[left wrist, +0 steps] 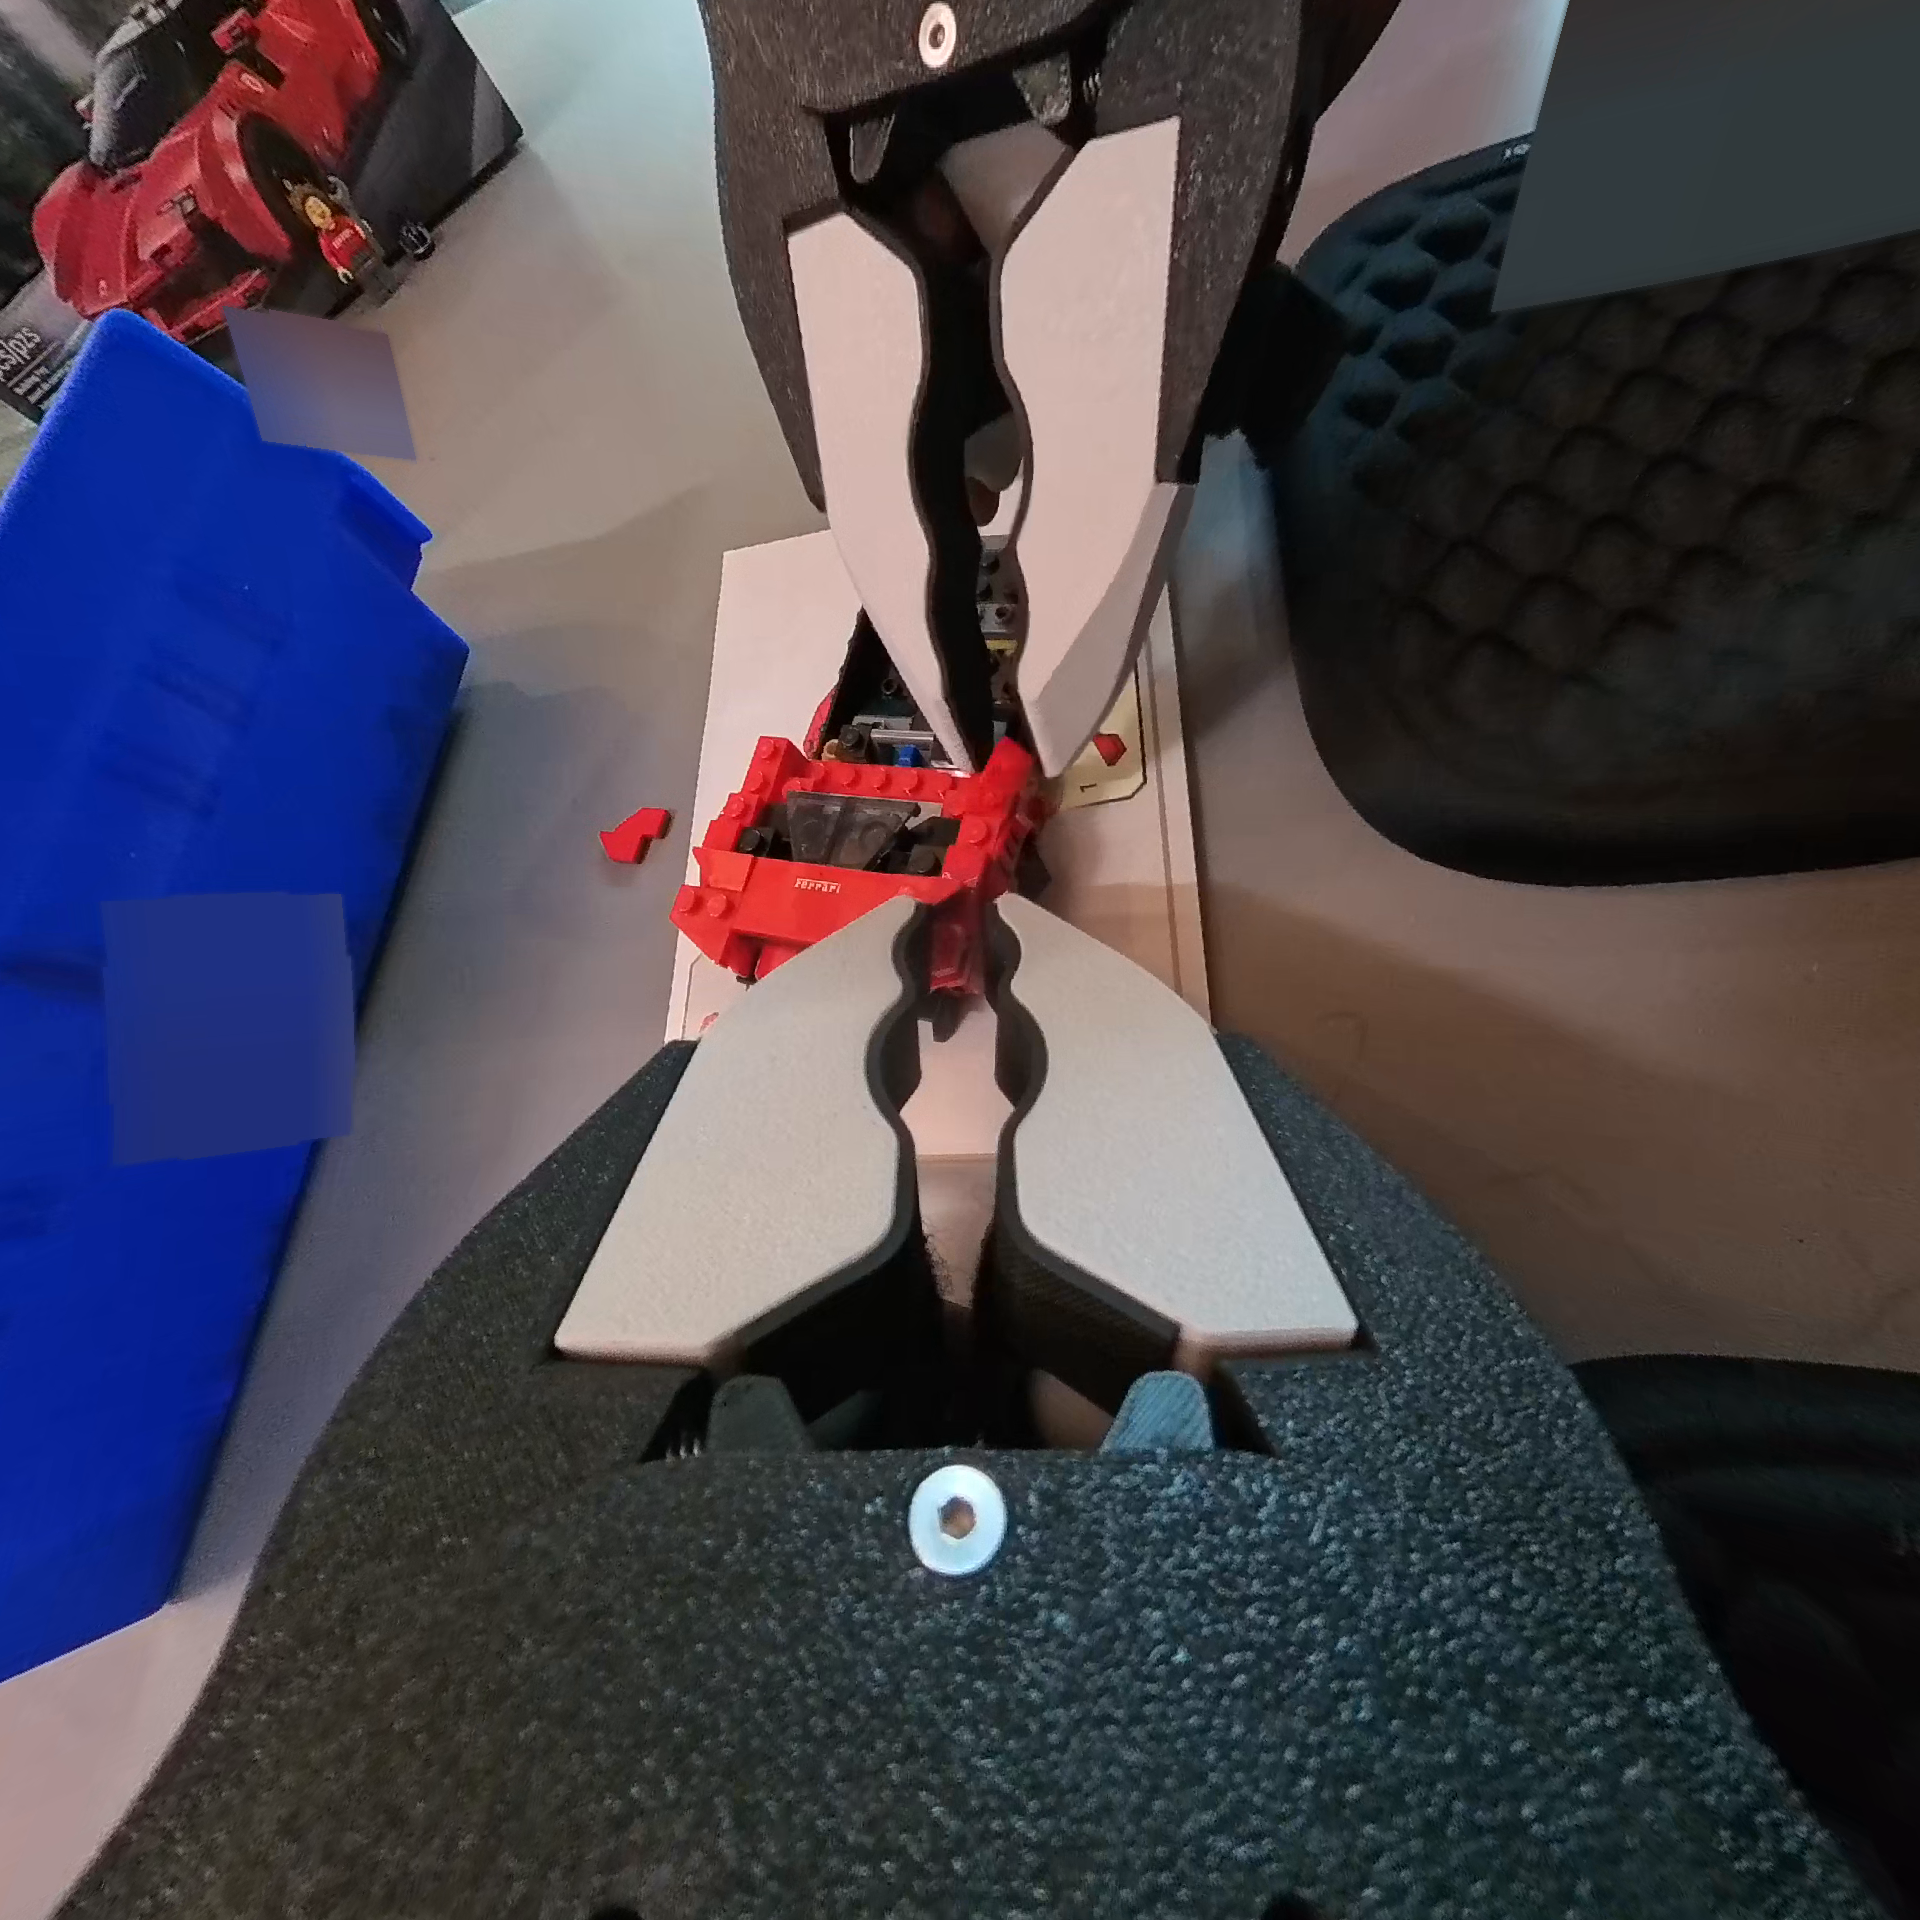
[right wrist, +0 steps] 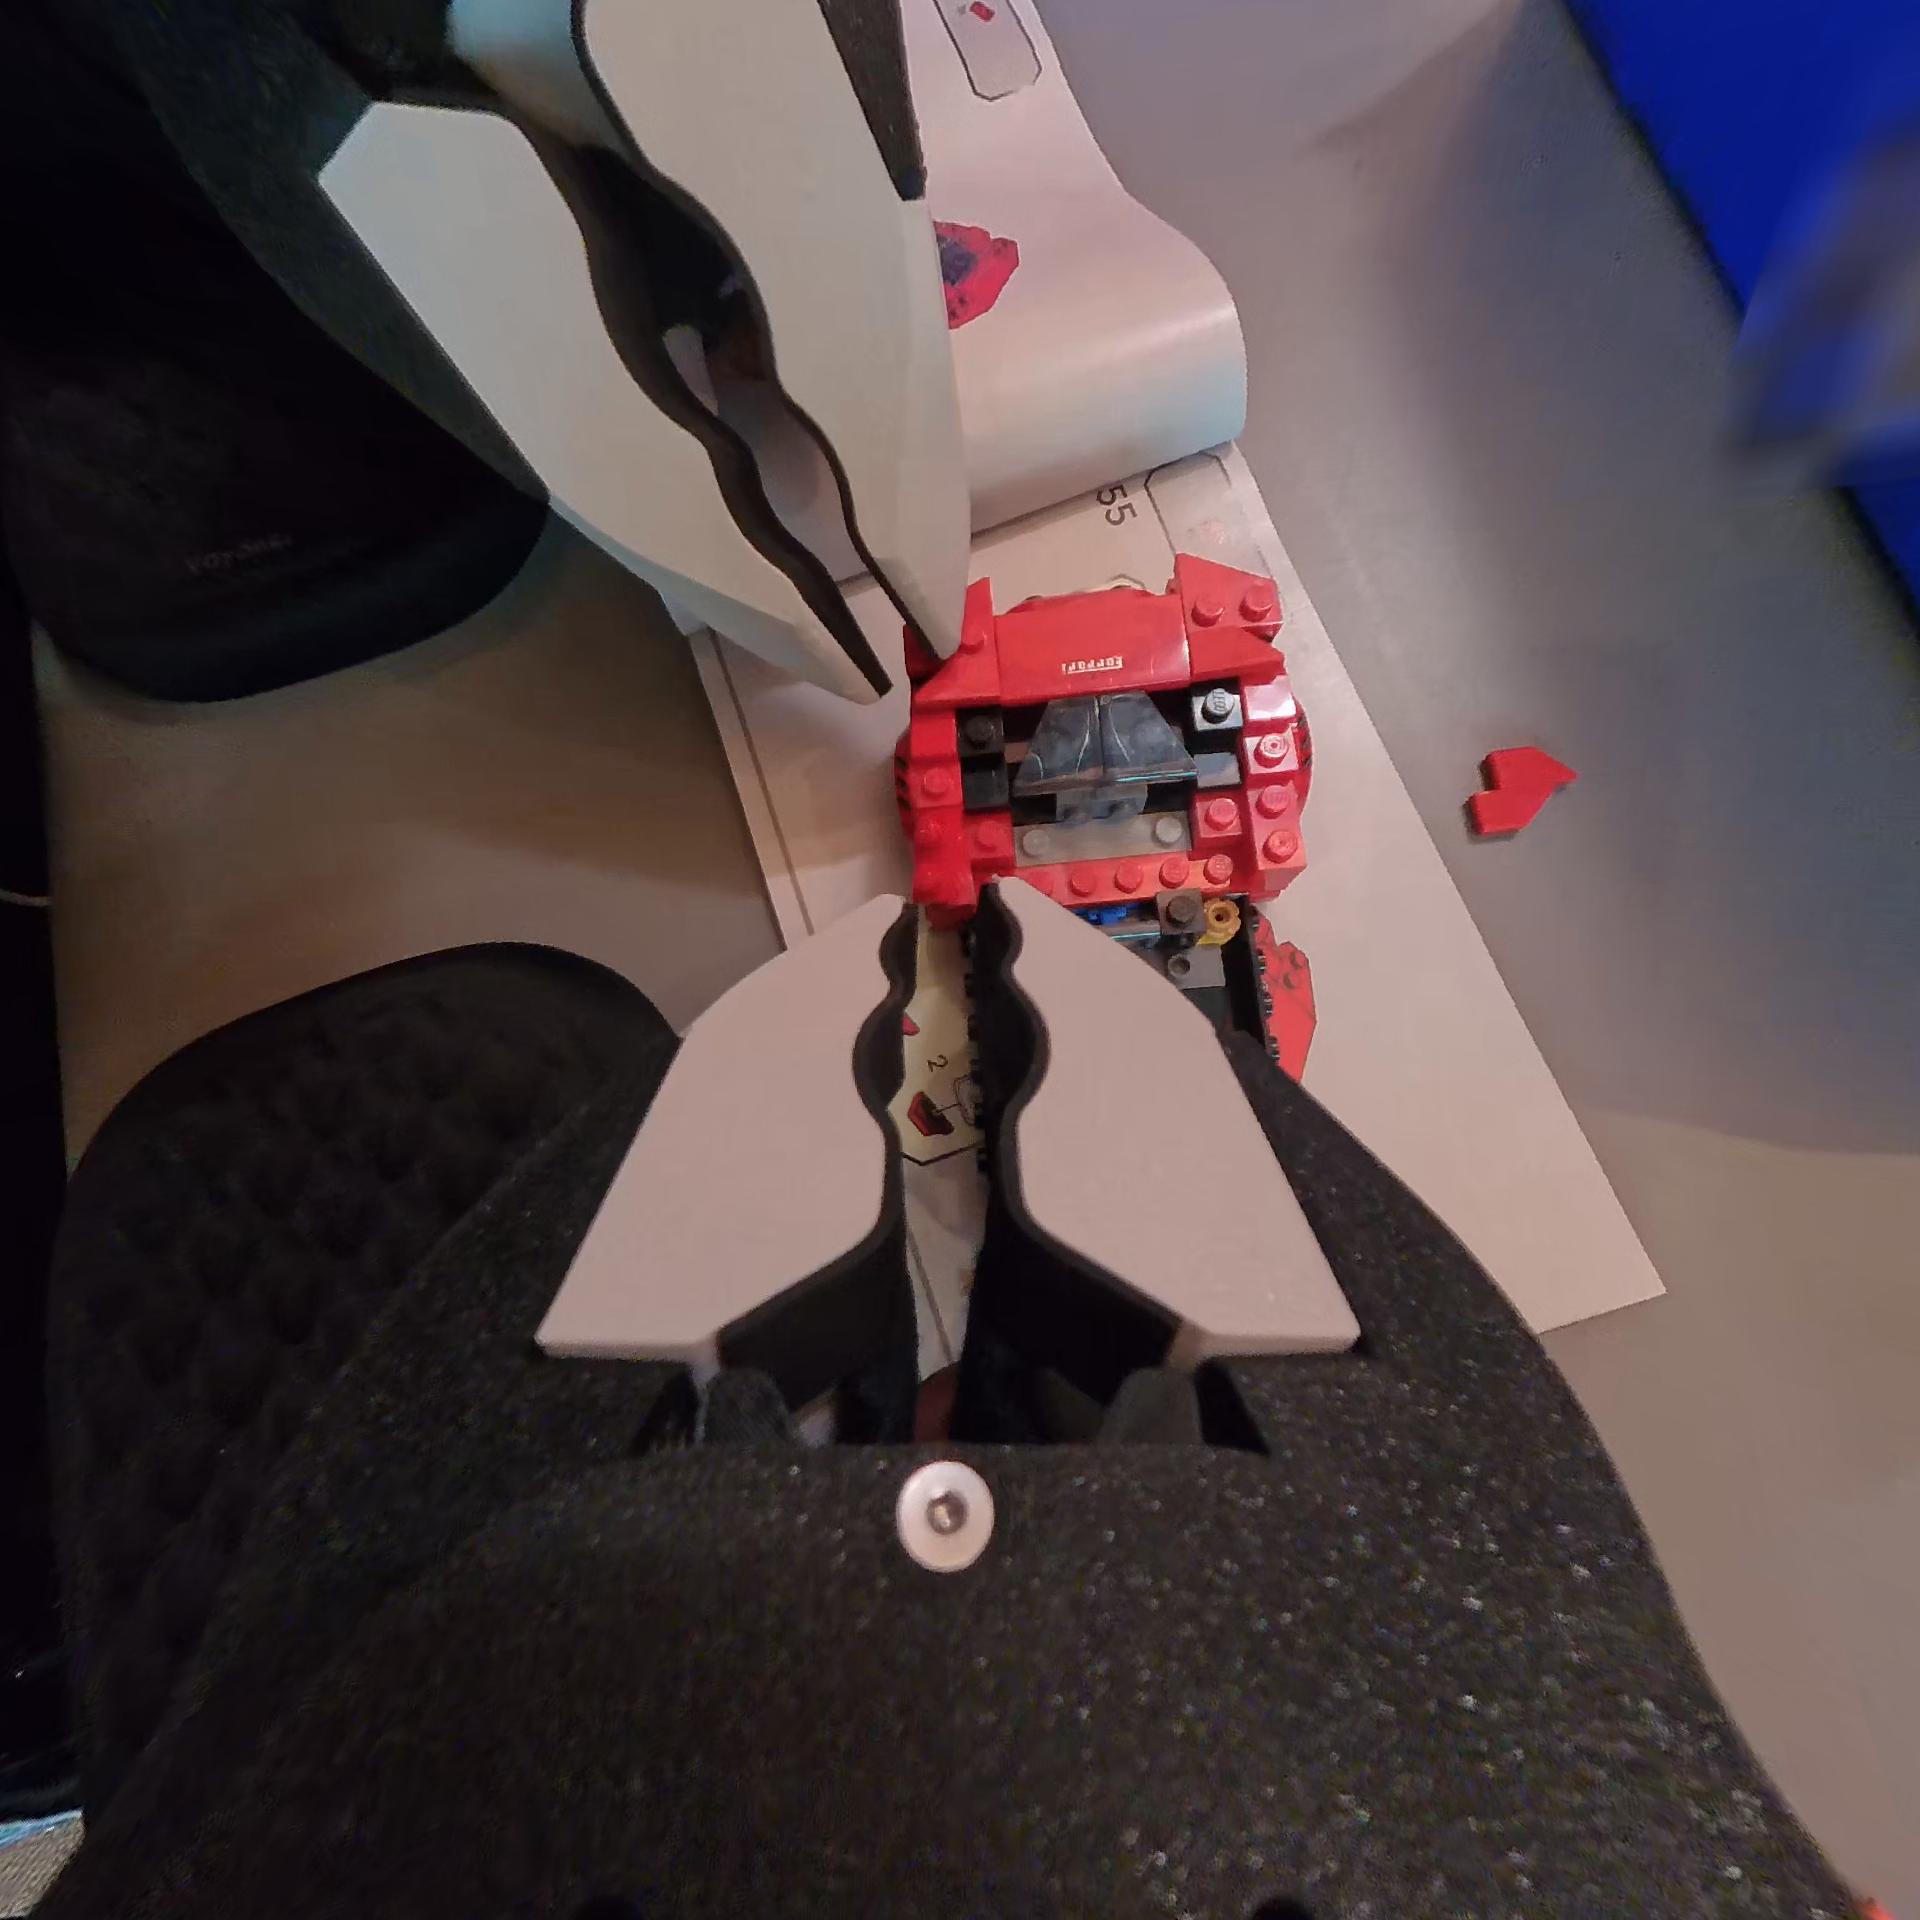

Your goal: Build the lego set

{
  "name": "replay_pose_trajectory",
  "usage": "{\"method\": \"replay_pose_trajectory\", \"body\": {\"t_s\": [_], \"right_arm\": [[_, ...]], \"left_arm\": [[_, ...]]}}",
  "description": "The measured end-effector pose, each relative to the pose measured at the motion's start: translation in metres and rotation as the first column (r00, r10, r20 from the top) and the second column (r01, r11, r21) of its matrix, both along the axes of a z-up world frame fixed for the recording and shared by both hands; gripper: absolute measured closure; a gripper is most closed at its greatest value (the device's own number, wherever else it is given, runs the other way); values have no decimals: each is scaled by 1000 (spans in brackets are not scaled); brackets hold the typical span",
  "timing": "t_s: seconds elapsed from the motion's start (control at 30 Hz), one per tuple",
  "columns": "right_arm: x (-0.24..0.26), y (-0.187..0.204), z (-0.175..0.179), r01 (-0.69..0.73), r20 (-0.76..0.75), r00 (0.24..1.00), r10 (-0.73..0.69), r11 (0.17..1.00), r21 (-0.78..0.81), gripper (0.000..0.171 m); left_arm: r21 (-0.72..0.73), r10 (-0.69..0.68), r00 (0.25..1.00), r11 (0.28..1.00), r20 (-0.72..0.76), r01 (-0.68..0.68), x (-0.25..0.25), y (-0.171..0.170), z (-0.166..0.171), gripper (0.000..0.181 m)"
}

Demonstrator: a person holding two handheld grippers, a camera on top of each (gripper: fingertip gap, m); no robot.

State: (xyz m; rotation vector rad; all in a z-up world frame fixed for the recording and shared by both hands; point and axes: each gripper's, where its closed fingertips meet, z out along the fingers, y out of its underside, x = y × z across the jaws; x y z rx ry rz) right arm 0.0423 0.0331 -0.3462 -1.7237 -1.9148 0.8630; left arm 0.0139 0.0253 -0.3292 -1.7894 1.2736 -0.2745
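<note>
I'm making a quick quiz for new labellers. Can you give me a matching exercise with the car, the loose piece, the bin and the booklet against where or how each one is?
Things:
1. loose piece
2. bin
3. booklet
4. car

Descriptions:
A. blue, standing at the side
B. lying open under the car
C. small and red, alone on the table
D. red and black, partly built, on top of the booklet

Pairs: 1-C, 2-A, 3-B, 4-D
</note>
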Motion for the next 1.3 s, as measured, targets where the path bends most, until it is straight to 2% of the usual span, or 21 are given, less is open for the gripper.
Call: {"method": "replay_pose_trajectory", "body": {"t_s": [0.53,0.97,1.3], "right_arm": [[-1,1,3,-22,-12,1000,23,999,28,162],[-1,0,3,-112,56,993,107,990,85,162],[-1,1,4,-120,64,991,114,988,99,161]], "left_arm": [[6,-1,1000,1000,-5,1,0,0,0,173],[10,-3,1000,1000,-9,3,0,0,0,172],[11,-4,1000,1000,-7,4,0,0,-1,172]]}}
